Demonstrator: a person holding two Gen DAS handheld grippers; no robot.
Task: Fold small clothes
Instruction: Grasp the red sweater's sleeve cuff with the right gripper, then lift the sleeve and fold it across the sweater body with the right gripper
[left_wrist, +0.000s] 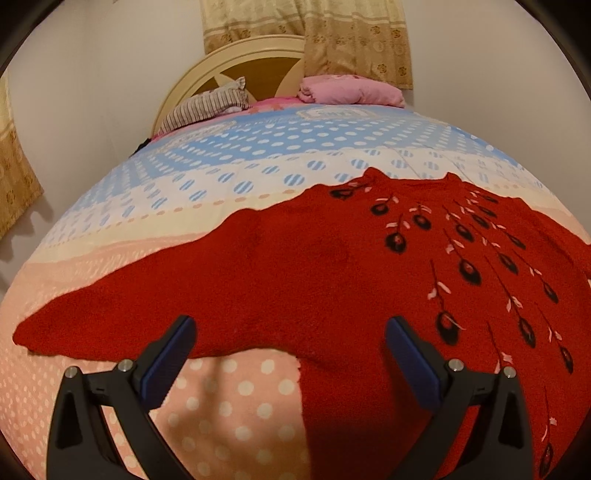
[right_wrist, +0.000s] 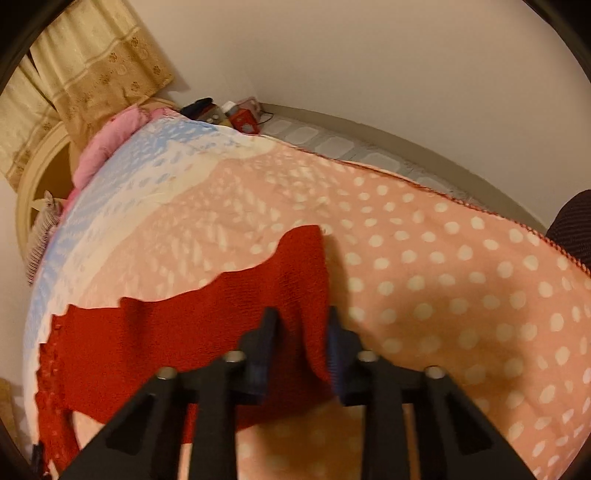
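A red knit sweater (left_wrist: 295, 266) with black and pink feather embroidery lies spread flat on the bed. Its left sleeve stretches out to the left. My left gripper (left_wrist: 290, 332) is open wide and hovers just over the sleeve's lower edge, holding nothing. In the right wrist view the other red sleeve (right_wrist: 258, 295) is lifted off the blanket. My right gripper (right_wrist: 303, 317) is shut on that sleeve, with the cloth pinched between its two pads.
The bed is covered by a pink, cream and blue dotted blanket (left_wrist: 240, 398). A striped pillow (left_wrist: 207, 107) and a folded pink cloth (left_wrist: 351, 90) lie by the headboard. Small items (right_wrist: 236, 114) sit by the wall past the bed's far corner.
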